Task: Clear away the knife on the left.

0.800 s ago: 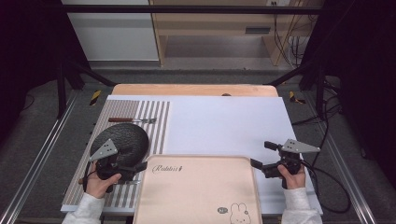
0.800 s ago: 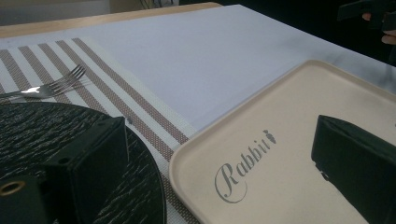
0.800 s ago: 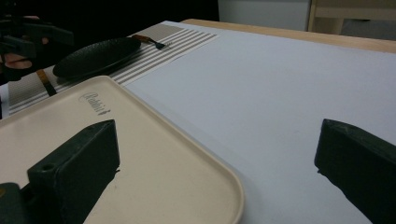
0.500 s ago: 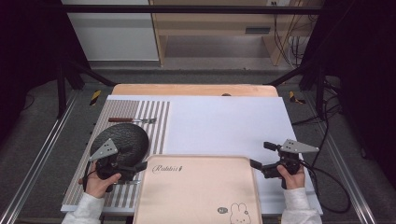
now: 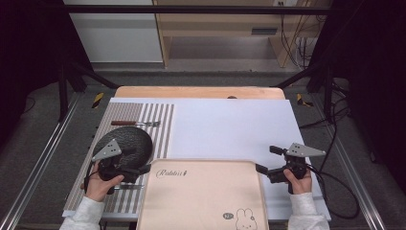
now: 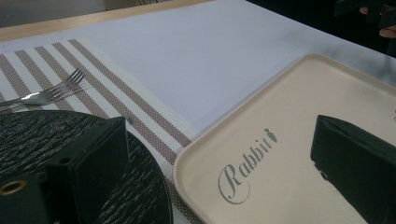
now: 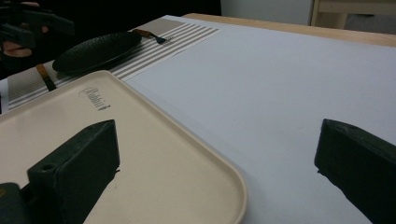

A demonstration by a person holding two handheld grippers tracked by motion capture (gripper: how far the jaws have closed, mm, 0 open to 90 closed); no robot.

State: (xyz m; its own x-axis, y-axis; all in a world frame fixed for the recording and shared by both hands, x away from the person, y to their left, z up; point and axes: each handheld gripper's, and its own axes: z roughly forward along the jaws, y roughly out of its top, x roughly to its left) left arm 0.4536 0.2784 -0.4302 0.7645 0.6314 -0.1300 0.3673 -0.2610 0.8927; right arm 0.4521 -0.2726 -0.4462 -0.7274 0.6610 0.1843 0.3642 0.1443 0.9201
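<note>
1. L gripper (image 5: 142, 168) seen at near-left of table, jaws spread wide, nothing between them. Hovered at left edge of cream tray (image 5: 203, 196), just over seam where tray met black plate (image 5: 125, 145).
2. R gripper (image 5: 265, 160) also released, jaws wide, empty. Poised at tray's right side; in right gripper view, tray's rounded corner (image 7: 233, 186) sat between the jaws, no contact visible.
3. Tray lay flat at near edge, centred betw. both hands, partly over white mat (image 5: 230, 129) and striped placemat (image 5: 143, 115). "Rabbit" lettering (image 6: 247, 165) close to L jaws.
4. Black plate rested on placemat, just beside tray's left edge; touching or slightly apart, couldn't tell. Fork (image 5: 136, 123) lay beyond plate on the stripes, well apart from tray. Second utensil near L hand partly hidden.
5. Step judged: approach/pre-grasp on tray w/ both grippers; no grip made yet.
6. Next move prob. called for: lower each gripper to rim level, slide one jaw under lip & one over, close both sides evenly.
7. Risk noted: L jaw close to plate, could nudge it. Uneven closing could tilt tray.
</note>
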